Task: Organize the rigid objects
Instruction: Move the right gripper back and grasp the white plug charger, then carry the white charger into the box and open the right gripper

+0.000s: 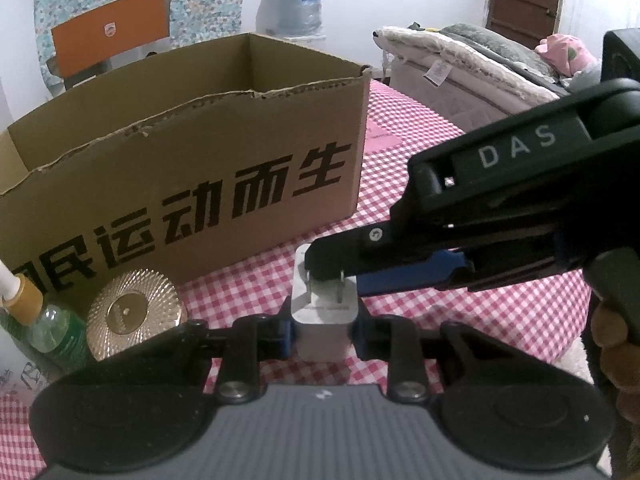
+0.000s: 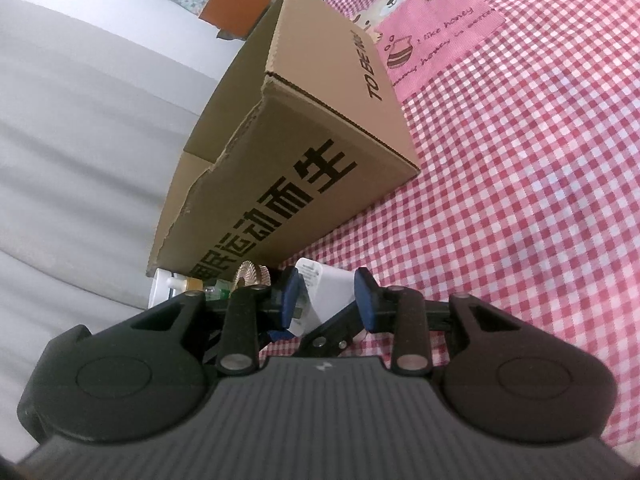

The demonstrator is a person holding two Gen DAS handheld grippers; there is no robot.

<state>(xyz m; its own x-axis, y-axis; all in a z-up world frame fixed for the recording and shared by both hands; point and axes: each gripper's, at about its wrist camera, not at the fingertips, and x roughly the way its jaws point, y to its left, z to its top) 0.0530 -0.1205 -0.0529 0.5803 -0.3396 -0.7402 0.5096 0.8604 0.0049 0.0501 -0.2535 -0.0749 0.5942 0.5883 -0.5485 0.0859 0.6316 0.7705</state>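
Note:
A white plug-in charger (image 1: 320, 322) with two metal prongs stands on the red-checked cloth in front of the cardboard box (image 1: 180, 184). My left gripper (image 1: 323, 332) is shut on its lower body, one blue pad on each side. My right gripper (image 1: 340, 274) reaches in from the right and clasps the charger's prong end. In the right wrist view the charger (image 2: 328, 288) sits between my right gripper's (image 2: 326, 300) blue pads, and both pads touch it. A black finger of the left gripper (image 2: 332, 326) shows just below.
The open box (image 2: 304, 140) has printed black characters. A gold ribbed disc (image 1: 136, 314) and a green bottle (image 1: 52, 332) stand at the box's left front corner. A bed (image 1: 460, 64) is behind on the right, an orange chair (image 1: 112, 36) behind the box.

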